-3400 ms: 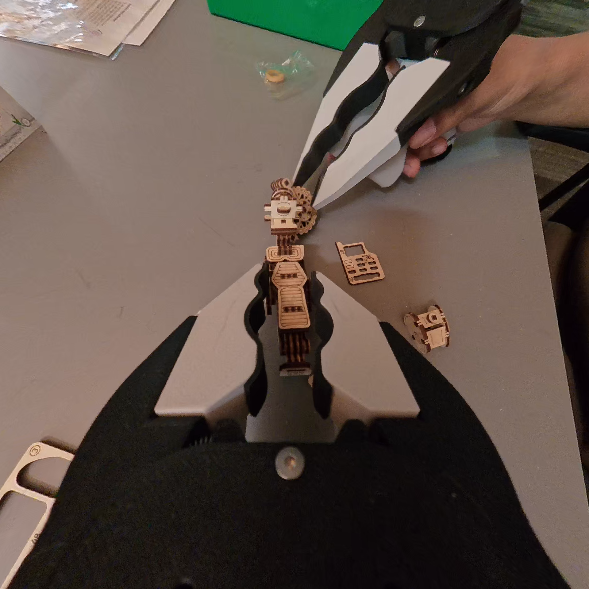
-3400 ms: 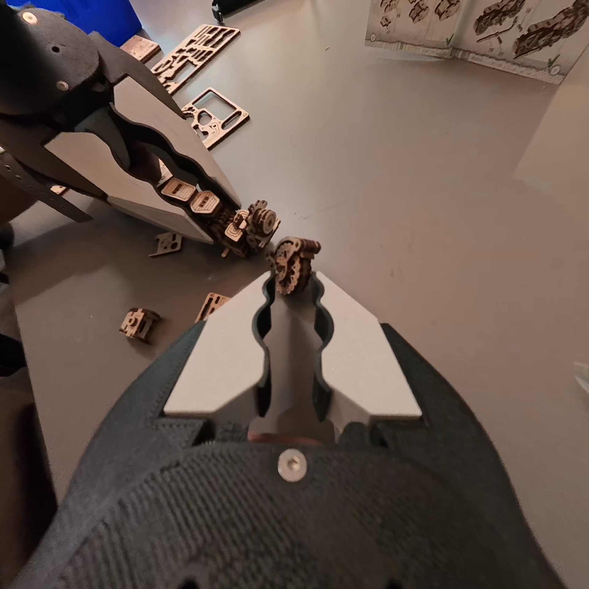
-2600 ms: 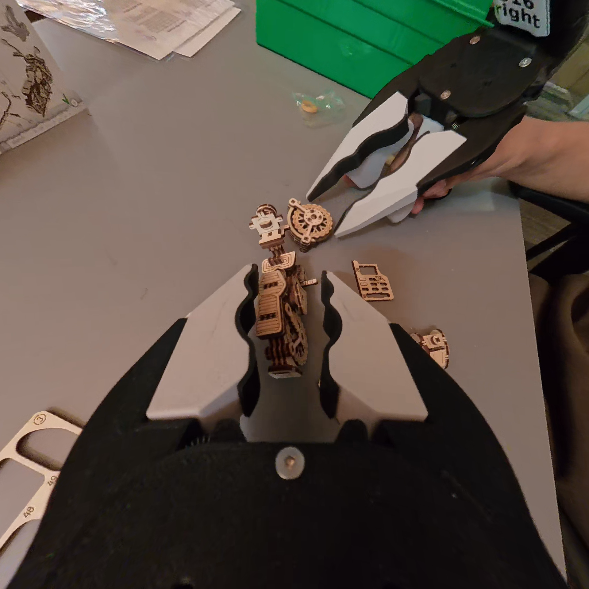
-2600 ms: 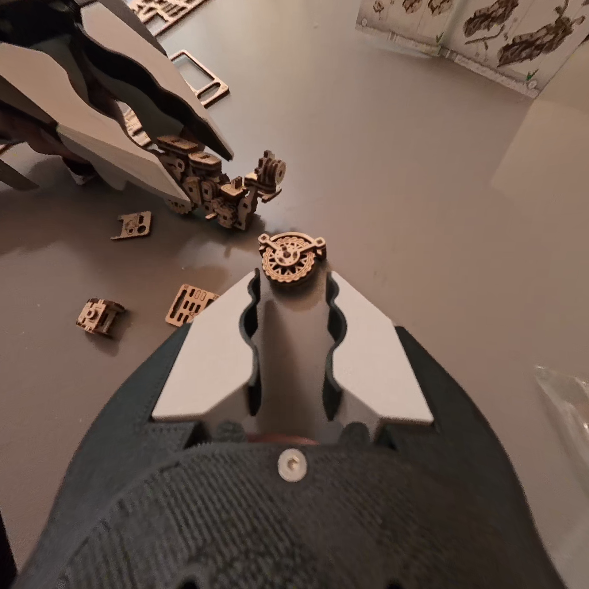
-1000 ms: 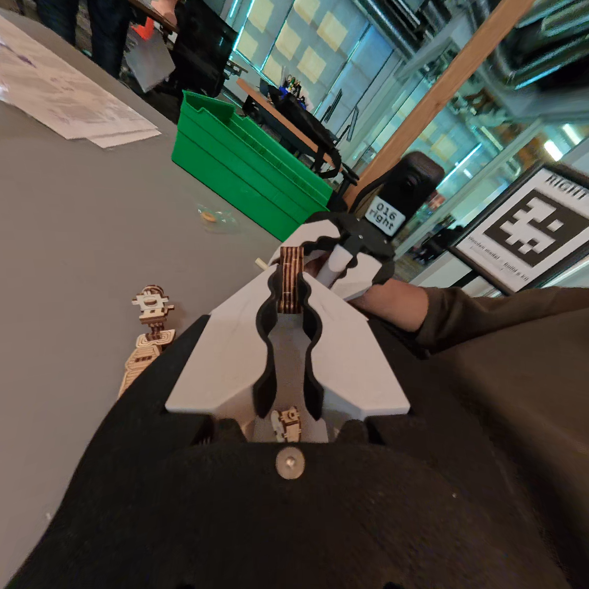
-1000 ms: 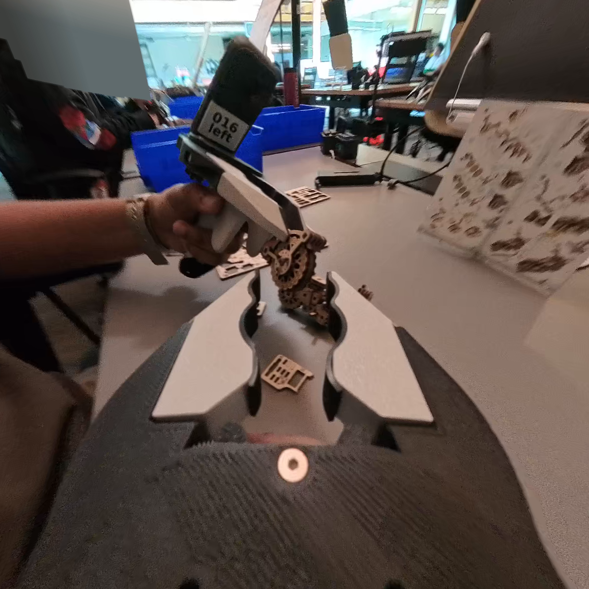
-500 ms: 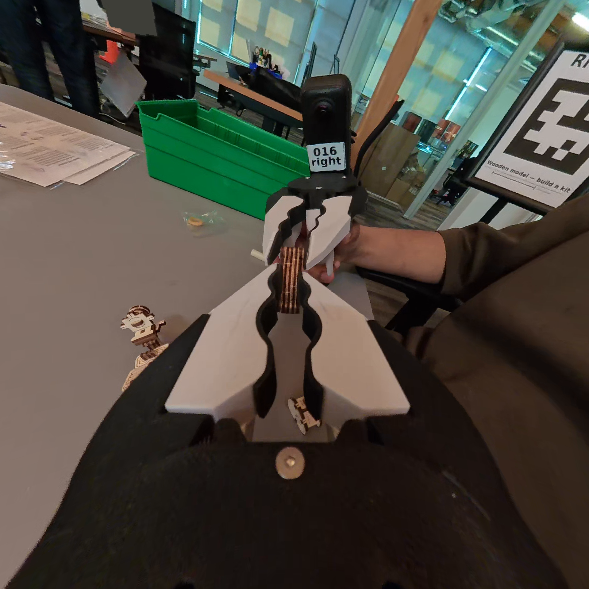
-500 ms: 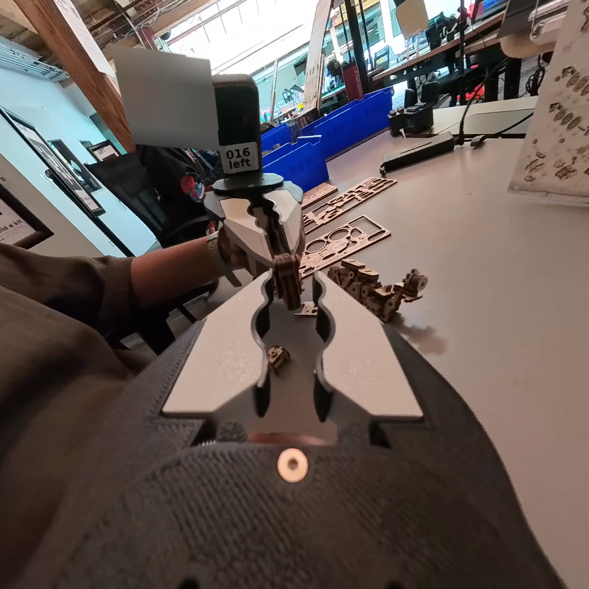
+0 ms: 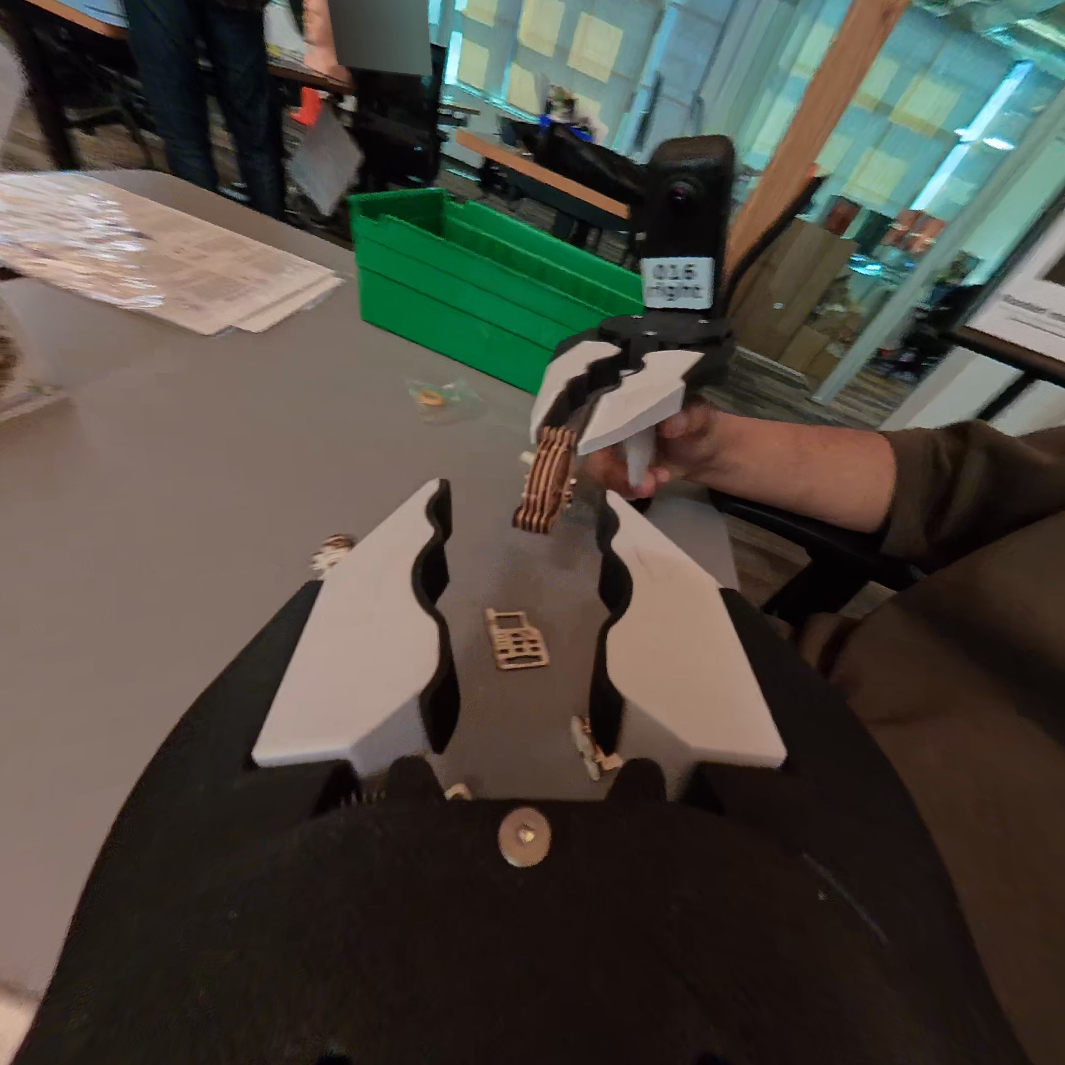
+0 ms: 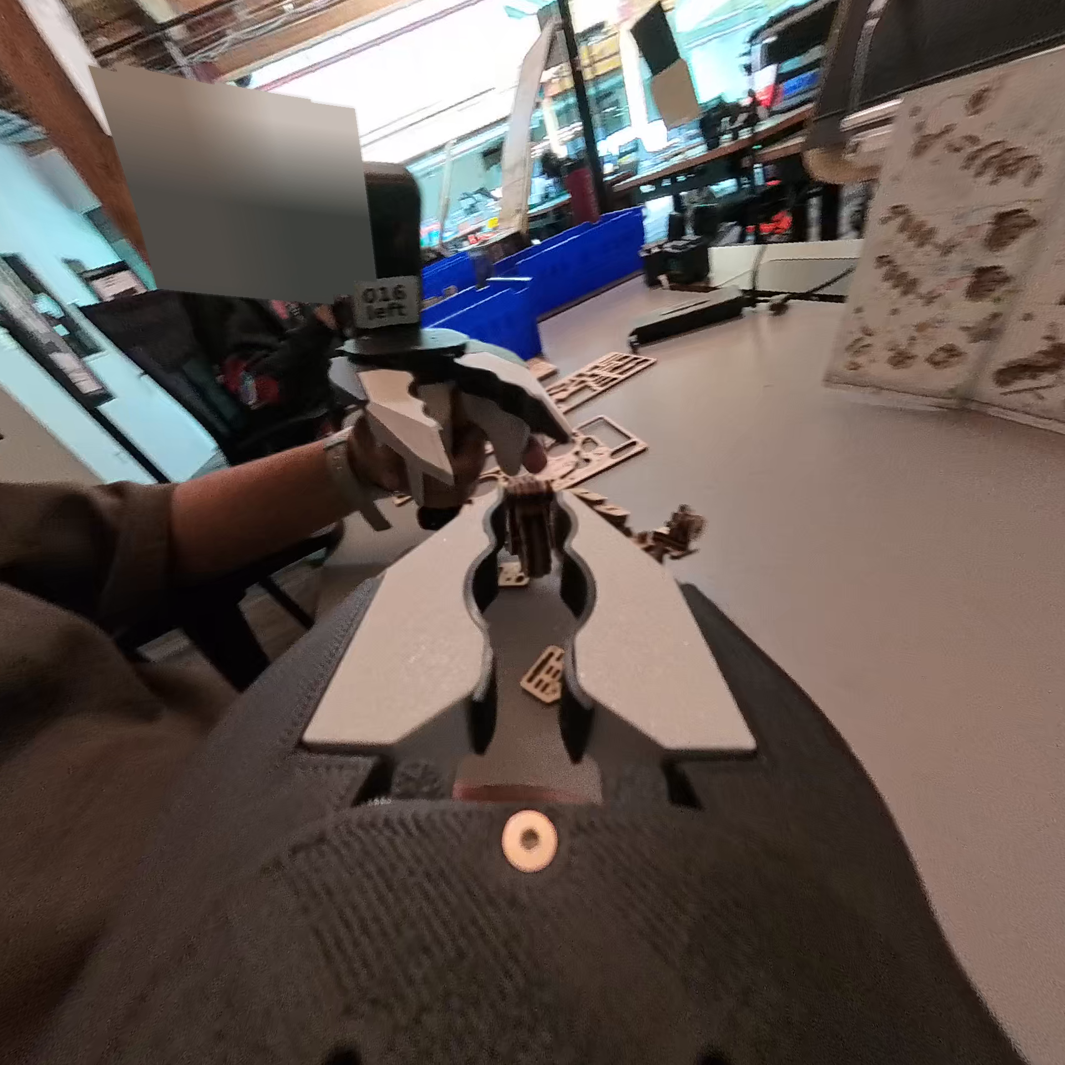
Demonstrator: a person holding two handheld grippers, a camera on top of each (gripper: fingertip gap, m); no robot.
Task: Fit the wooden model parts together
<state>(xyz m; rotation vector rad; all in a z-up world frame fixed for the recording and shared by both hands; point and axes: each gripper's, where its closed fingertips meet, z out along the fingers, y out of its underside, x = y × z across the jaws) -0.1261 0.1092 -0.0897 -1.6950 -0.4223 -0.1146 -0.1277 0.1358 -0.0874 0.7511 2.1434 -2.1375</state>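
Note:
A layered wooden wheel assembly (image 10: 527,536) is clamped edge-on between the tips of my right gripper (image 10: 527,498) and held in the air above the grey table. It also shows in the left wrist view (image 9: 544,487), hanging from the right gripper (image 9: 567,441). My left gripper (image 9: 524,495) is open and empty just in front of the wheel; it shows in the right wrist view (image 10: 490,461) with its jaws apart. The long wooden model body (image 10: 671,533) lies on the table to the right, mostly hidden in the left wrist view (image 9: 331,550).
A flat grille part (image 9: 516,639) and a small block part (image 9: 593,749) lie on the table under the left gripper. A green bin (image 9: 490,288), papers (image 9: 144,259) and a small bag (image 9: 432,397) lie beyond. Punched wooden sheets (image 10: 599,444) and an instruction sheet (image 10: 951,259) lie farther off. The grippers are tip to tip, or close to it.
The left gripper, shut on the wheel half a second ago, has opened and let go. The right gripper has closed on the wheel and now holds it alone.

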